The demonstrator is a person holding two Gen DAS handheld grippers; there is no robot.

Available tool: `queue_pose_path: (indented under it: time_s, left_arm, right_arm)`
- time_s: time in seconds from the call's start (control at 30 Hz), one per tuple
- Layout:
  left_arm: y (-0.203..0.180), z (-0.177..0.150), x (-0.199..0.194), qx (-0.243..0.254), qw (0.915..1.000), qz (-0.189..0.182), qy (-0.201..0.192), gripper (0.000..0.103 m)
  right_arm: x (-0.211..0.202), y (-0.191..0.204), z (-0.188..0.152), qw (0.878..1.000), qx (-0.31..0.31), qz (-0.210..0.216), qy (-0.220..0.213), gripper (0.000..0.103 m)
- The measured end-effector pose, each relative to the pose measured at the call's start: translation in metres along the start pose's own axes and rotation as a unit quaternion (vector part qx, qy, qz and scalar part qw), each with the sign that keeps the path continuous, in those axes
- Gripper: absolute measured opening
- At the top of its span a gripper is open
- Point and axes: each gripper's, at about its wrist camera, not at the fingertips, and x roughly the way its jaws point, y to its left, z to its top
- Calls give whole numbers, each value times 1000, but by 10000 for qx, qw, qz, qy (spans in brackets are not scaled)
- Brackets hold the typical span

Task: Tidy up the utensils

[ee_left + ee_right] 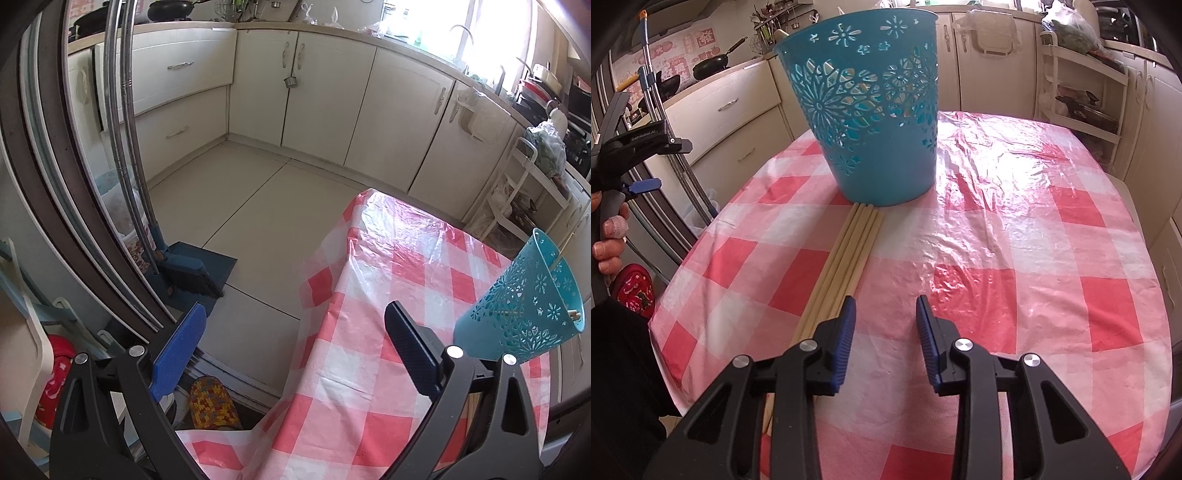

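I'm looking into a home kitchen: cream cabinets point(325, 92) are running along two walls under a pale worktop point(406, 46), with a tap point(461, 31) standing by a bright window point(495, 29). Black pans point(713, 64) are sitting on the worktop, a broom point(192, 273) is leaning by the door, and a white trolley point(1082, 99) is holding a lidded pan. I'm working over a table draped in a red-checked plastic cloth point(1015, 258).

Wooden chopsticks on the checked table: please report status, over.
Both grippers open, nothing held: left gripper, right gripper. Pale wooden chopsticks flat on pink checked tablecloth, tips at perforated teal plastic basket. Path clear.
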Motion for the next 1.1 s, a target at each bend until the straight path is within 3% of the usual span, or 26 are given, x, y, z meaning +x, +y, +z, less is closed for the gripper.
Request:
queue_pose_path:
  time_s: [0.4,0.83,0.9,1.1]
  left_arm:
    - [-49,-37,-7,822,9953,-374,358,93]
    - [-120,-93,-3,1837,9775,-663,801,93]
    - [-129,-99,-3,1954,9748,-686,830,93]
    - [-155,-106,3,2108,9705,-735,906,93]
  right_arm:
    - [16,6,19,10000,0,-18,17,22]
    - [20,12,22,9998,-178,21,129,20]
    - [22,11,22,9995,-253,-81,192,10]
    - [18,0,20,9995,-188,-43,265,6]
